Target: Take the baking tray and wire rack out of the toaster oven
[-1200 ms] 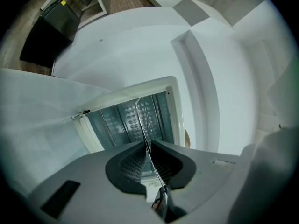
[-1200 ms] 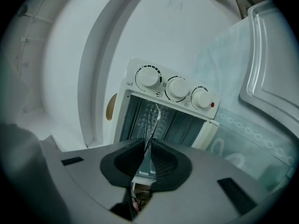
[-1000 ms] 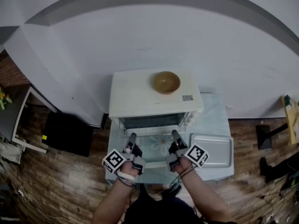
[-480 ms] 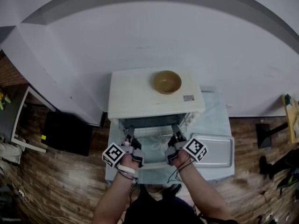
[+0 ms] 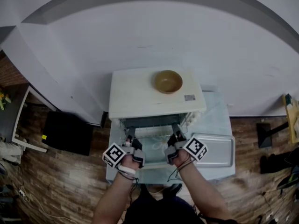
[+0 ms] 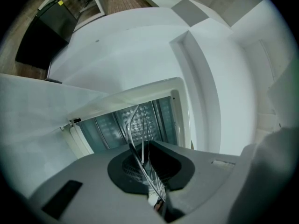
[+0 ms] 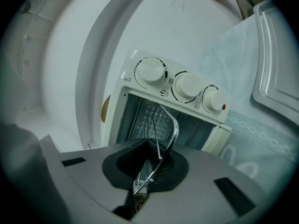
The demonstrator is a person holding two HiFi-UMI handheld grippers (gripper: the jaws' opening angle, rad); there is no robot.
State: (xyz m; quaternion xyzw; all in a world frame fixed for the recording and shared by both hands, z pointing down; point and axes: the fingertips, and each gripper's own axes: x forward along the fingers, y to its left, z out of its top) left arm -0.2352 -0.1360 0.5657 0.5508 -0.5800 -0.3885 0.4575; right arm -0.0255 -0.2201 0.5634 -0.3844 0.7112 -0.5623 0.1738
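Note:
The white toaster oven [image 5: 140, 94] stands with its door folded down. The wire rack [image 5: 152, 135] lies in its mouth, front edge toward me. My left gripper [image 5: 130, 134] is shut on the left part of that edge. In the left gripper view the rack's wires [image 6: 139, 141] run out from between the closed jaws of the left gripper [image 6: 150, 171]. My right gripper [image 5: 175, 131] is shut on the right part. The right gripper view shows the rack's bent rim [image 7: 166, 132] pinched in the right gripper [image 7: 147, 167]. The baking tray [image 5: 212, 149] lies on the table right of the oven.
A brown bowl [image 5: 168, 81] sits on the oven's top. Three knobs [image 7: 187, 85] line the oven's right side. A pale patterned cloth [image 5: 219, 118] covers the small table. White wall stands behind the oven, and wood floor surrounds the table. A black box [image 5: 67, 133] sits at the left.
Both grippers have moved forward from above the open door to the oven's mouth. They now hold the wire rack's front edge.

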